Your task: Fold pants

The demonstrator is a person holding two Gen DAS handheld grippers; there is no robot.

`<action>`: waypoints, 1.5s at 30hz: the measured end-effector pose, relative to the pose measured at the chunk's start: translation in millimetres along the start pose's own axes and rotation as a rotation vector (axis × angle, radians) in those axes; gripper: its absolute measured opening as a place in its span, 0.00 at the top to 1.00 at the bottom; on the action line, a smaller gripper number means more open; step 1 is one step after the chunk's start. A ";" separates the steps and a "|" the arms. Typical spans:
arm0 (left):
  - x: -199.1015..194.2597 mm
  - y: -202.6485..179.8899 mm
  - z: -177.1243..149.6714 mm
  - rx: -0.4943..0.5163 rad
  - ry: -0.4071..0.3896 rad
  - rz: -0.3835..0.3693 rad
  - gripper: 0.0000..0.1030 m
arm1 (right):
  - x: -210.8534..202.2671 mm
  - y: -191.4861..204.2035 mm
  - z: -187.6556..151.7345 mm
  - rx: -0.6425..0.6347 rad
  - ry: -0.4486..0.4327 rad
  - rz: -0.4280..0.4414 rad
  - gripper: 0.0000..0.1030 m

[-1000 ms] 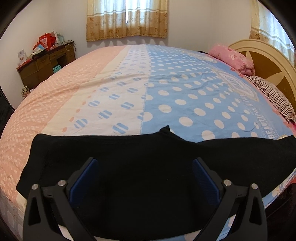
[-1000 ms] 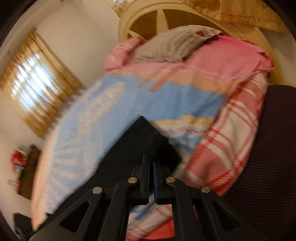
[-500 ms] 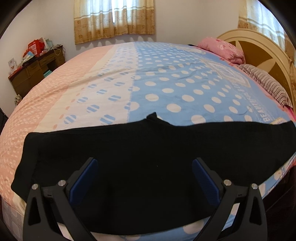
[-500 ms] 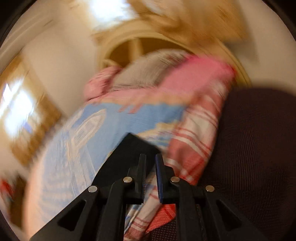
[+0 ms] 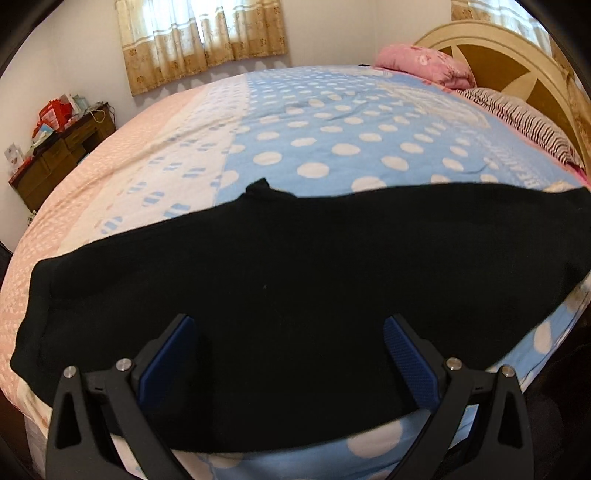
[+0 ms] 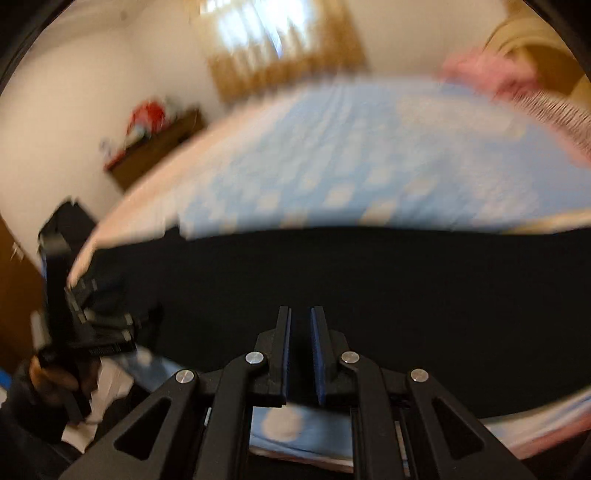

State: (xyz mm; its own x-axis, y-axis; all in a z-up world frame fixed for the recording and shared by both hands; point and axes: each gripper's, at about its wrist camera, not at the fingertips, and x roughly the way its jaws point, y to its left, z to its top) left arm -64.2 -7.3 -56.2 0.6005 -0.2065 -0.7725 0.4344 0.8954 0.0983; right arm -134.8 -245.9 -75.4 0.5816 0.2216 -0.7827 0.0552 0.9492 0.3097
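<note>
Black pants (image 5: 295, 288) lay flat across the near edge of a polka-dot bedspread (image 5: 351, 140). Left gripper (image 5: 290, 354) hovered with fingers spread wide; right gripper (image 6: 299, 354) nearly closed, pinching nothing. Curtains (image 5: 199, 33), dresser (image 5: 59, 155), headboard (image 5: 517, 55) behind.

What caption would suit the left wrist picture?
Open left gripper poised over black pants spread along the edge of a polka-dot bed.

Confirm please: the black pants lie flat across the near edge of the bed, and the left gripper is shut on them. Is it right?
Not quite. The left gripper is open, its blue pads wide apart over the black pants, gripping nothing; the left wrist view shows this. The pants do lie flat across the near edge of the bed.
</note>
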 end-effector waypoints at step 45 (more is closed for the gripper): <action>6.7 -2.5 38.6 -0.062 0.002 -0.009 0.00 | -21.7 -16.8 -6.9 0.191 -0.097 -0.002 0.88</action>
State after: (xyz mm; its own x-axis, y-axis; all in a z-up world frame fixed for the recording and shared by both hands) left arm -35.4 -26.2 -37.4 0.5952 -0.2137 -0.7746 0.3975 0.9161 0.0527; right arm -153.9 -265.1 -67.4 0.6566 0.1887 -0.7302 0.2038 0.8878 0.4127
